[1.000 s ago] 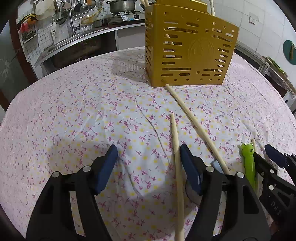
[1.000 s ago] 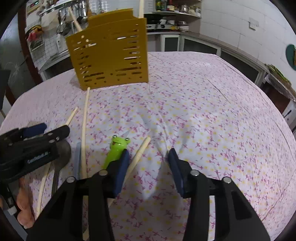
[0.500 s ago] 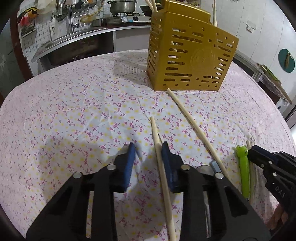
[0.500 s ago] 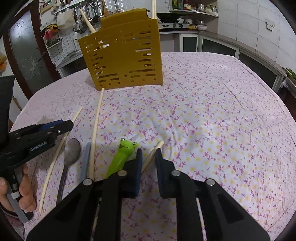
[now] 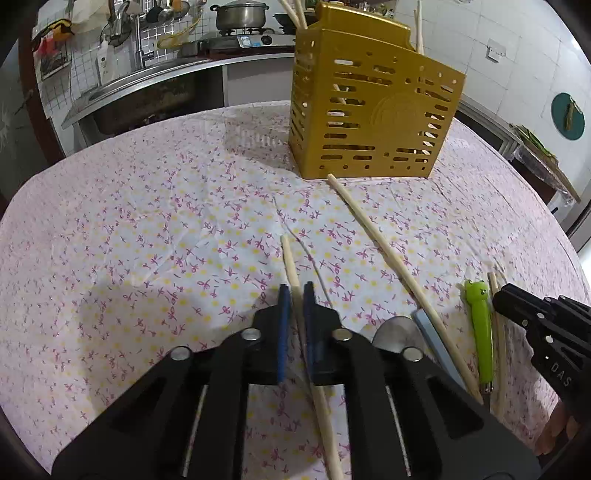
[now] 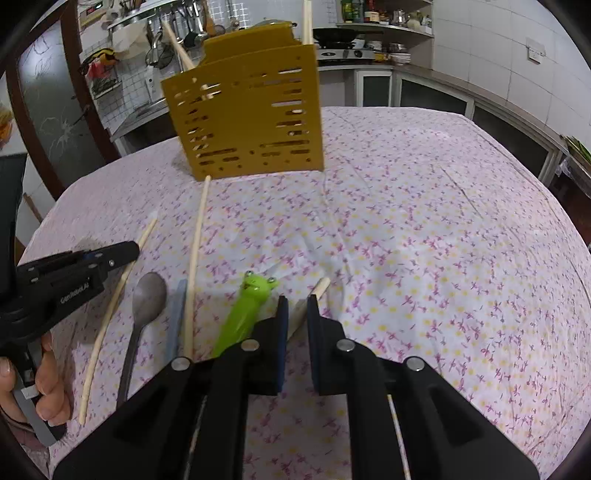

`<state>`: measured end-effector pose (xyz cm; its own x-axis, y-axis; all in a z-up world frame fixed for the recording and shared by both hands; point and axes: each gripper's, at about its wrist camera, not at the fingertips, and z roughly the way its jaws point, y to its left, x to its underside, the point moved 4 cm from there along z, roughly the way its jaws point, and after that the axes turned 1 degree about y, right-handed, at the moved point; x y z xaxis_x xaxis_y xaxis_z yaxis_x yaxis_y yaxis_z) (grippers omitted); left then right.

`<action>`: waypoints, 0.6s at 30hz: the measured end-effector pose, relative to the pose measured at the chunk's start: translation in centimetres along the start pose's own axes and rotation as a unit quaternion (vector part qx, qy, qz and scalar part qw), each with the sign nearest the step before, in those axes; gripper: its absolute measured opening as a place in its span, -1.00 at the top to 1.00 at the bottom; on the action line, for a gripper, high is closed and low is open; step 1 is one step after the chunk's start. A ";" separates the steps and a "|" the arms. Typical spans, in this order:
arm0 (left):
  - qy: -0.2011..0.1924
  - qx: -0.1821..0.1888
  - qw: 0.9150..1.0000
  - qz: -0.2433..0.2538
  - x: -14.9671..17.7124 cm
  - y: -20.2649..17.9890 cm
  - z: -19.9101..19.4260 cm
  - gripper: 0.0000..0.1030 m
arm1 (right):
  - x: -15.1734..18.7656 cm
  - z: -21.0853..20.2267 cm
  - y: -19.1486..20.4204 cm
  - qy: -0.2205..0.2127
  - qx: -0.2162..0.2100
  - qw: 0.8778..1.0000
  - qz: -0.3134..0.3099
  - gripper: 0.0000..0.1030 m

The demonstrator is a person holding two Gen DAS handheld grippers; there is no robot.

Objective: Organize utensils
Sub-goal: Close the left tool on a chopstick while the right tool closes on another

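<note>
A yellow slotted utensil holder [image 5: 373, 114] stands at the far side of the table, with chopsticks in it; it also shows in the right wrist view [image 6: 247, 114]. My left gripper [image 5: 295, 291] is shut on a wooden chopstick [image 5: 290, 264] lying on the cloth. My right gripper [image 6: 297, 304] is shut on another chopstick [image 6: 320, 286]. Between them lie a long chopstick [image 5: 384, 251], a metal spoon [image 6: 147, 299], a blue-grey handle [image 6: 176, 317] and a green frog-headed utensil [image 6: 247, 310].
The table has a pink floral cloth [image 5: 147, 229]. A kitchen counter with a sink [image 5: 122, 92] and a pot [image 5: 238, 14] lies behind. The table edge curves away on the right [image 6: 554, 206]. A hand holds the left gripper [image 6: 51, 380].
Both grippers have closed from wide open onto a chopstick each. Both views have pulled back a little from the table.
</note>
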<state>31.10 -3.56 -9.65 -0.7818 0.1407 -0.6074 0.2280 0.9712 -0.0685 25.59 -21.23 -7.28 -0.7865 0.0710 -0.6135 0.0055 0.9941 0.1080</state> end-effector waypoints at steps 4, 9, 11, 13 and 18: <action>0.000 -0.002 1.000 0.003 0.2 -0.1 -0.6 1.00 | 0.2 -0.1 0.3 0.014 0.010 1.000 0.003 0.79; 0.004 -0.010 1.000 0.015 0.1 -0.5 -0.4 1.00 | 0.4 -0.1 0.3 0.030 0.023 0.999 0.014 0.79; 0.006 -0.009 1.000 0.015 0.0 -0.4 -0.3 1.00 | 0.4 0.1 0.5 0.037 0.030 0.999 0.021 0.77; 0.008 -0.008 1.000 0.012 0.0 -0.4 -0.3 1.00 | 0.3 0.3 0.6 0.041 0.038 0.998 0.032 0.74; 0.029 -0.009 0.999 0.010 0.1 -0.6 0.5 0.88 | 0.2 1.0 0.9 0.052 0.054 0.996 0.054 0.69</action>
<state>31.20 -4.27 -10.05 -0.8097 0.1701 -0.5616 0.2337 0.9714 -0.0428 26.11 -20.21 -8.07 -0.8371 0.1755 -0.5182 0.1564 0.9844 0.0807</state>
